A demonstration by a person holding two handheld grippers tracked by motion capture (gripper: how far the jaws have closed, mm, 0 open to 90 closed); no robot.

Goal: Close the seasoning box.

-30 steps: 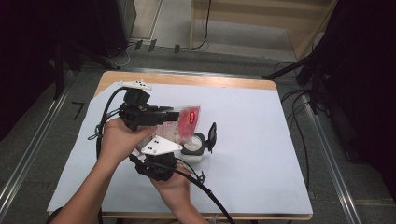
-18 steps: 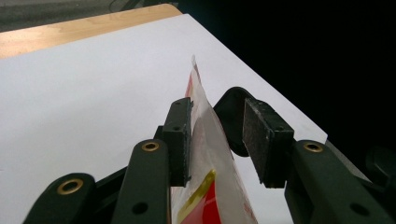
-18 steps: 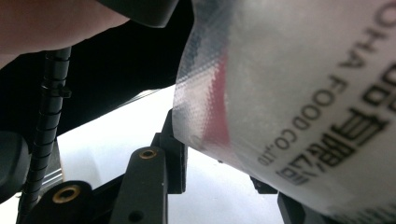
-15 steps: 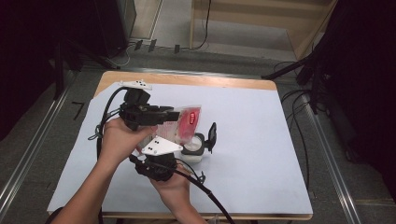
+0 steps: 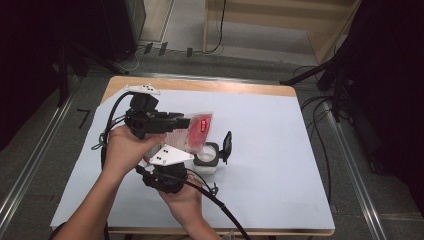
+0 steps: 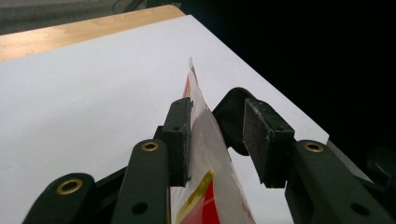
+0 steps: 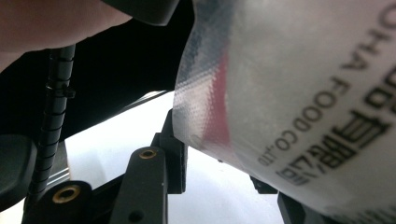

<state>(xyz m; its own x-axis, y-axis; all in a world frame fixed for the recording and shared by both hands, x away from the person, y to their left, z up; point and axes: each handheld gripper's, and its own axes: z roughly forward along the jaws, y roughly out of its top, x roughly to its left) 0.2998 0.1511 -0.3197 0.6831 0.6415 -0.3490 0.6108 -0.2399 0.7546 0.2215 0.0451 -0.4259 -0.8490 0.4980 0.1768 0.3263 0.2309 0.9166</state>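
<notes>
Two tongs (image 5: 186, 121) (image 7: 219, 177), glossy crinkled red-and-clear pouch (image 6: 205, 186) between both; grip unclear.

Evenly lit white table, dark surroundings; right gripper view's close-up blurred.

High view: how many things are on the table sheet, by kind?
Clear plastic food pouch with red print: 1
Small white square container with an open black flip lid: 1
Hand-held black grippers: 2, left, right
Total: 4
</notes>
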